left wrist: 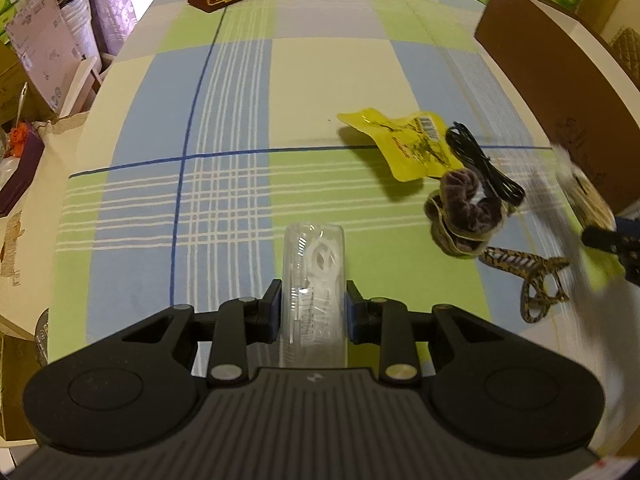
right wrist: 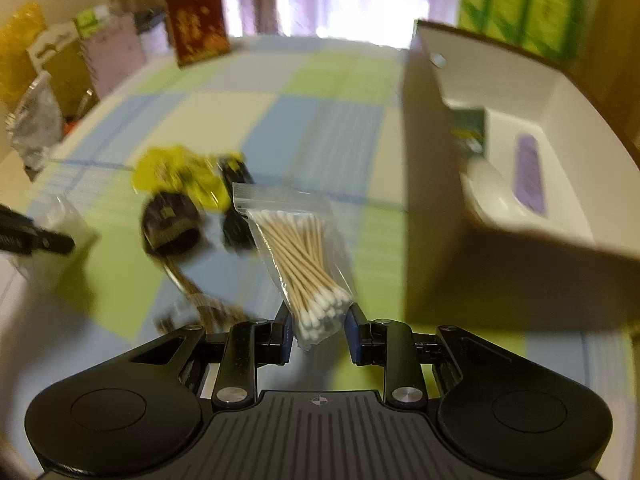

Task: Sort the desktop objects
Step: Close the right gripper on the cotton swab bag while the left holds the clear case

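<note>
While clamped: one swab bag (right wrist: 298, 256), one bottle (left wrist: 313, 292).

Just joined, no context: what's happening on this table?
A person is sorting desk clutter with two handheld grippers. The left gripper holds a clear plastic case; the right gripper holds a bag of cotton swabs beside the open cardboard box. A yellow packet, scrunchie and black cable remain on the tablecloth.
</note>
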Demonstrator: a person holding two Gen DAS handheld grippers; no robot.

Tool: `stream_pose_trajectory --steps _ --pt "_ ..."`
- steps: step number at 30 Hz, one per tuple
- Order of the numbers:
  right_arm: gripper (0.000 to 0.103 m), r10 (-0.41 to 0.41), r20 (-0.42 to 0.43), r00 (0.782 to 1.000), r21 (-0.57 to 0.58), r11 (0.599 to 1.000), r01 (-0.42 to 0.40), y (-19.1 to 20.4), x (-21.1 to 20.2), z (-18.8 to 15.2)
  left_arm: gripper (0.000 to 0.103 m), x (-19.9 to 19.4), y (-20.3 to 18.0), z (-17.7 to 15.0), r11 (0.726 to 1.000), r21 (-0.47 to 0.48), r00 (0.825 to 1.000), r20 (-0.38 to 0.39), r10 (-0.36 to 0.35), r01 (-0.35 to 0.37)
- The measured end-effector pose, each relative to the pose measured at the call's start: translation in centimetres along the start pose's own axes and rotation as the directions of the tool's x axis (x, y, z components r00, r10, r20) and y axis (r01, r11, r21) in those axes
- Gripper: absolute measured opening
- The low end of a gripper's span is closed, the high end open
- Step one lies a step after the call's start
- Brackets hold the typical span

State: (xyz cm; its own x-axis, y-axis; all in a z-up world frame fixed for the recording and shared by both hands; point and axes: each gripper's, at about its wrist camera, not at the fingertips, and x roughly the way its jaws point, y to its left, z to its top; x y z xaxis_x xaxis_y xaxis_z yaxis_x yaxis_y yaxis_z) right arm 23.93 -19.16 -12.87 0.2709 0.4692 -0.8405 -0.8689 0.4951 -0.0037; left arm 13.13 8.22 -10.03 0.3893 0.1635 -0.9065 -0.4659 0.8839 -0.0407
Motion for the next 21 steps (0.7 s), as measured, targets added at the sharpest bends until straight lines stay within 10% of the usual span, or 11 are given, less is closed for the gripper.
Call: stream_pose_trajectory --steps 7,11,21 --pt "0.025 0.000 -0.099 0.995 0.049 0.999 0.005 -1.3 -2.0 -4.4 0.025 -0.6 -1.5 -1.5 0.996 0.019 0.996 -0.032 -0.081 0.082" --pt "0.077 0.026 -0.093 0.995 0.072 0.997 -0.019 -0.9 -2.4 -5.3 0.026 -0.9 -2.8 -2.5 0.992 0.046 0.993 -0.046 -0.113 0.115" --pt "0.077 0.042 -0.062 0.997 -0.028 0.999 -0.044 0.2 -0.3 -4.0 0.030 -0.7 -3.8 -2.7 0.993 0.066 0.994 -0.047 -0.094 0.097"
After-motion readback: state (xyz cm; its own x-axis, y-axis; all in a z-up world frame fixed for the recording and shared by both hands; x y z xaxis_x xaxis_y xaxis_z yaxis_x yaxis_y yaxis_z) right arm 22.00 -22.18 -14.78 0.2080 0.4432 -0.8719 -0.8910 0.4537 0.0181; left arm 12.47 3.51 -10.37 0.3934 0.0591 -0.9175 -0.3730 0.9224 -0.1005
